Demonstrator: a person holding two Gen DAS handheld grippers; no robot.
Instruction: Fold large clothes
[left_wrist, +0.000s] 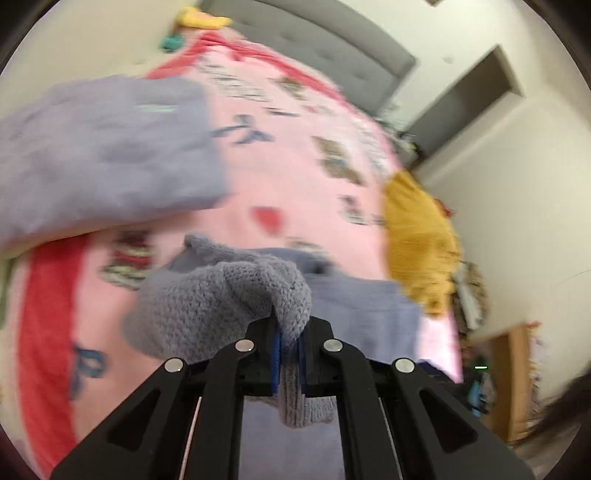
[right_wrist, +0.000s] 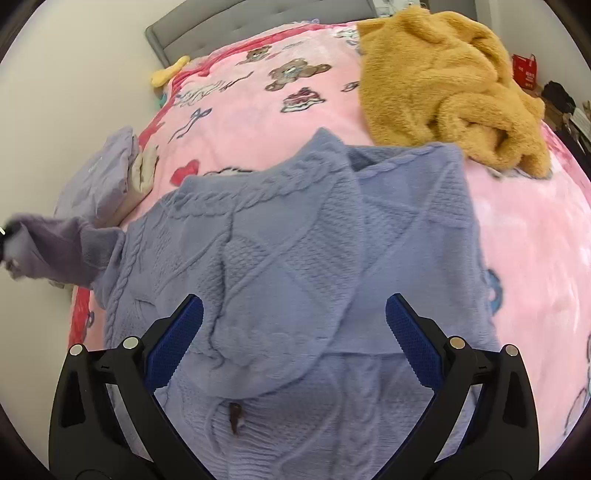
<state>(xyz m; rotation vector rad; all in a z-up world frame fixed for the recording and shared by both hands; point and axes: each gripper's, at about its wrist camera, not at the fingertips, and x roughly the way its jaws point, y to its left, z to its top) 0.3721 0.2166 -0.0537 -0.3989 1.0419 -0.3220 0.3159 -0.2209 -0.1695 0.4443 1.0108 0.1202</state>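
Gripper states on the lavender sweater

Our left gripper (left_wrist: 290, 345) pinched a bunched fold of the knit sweater (right_wrist: 295, 236); our right gripper (right_wrist: 295, 332) hung spread wide just above its body on the pink bed (right_wrist: 517, 221).

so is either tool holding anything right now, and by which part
The left tool is shut on the knit cuff end of the lavender sweater's sleeve. The right tool is open over the sweater's body, holding nothing.
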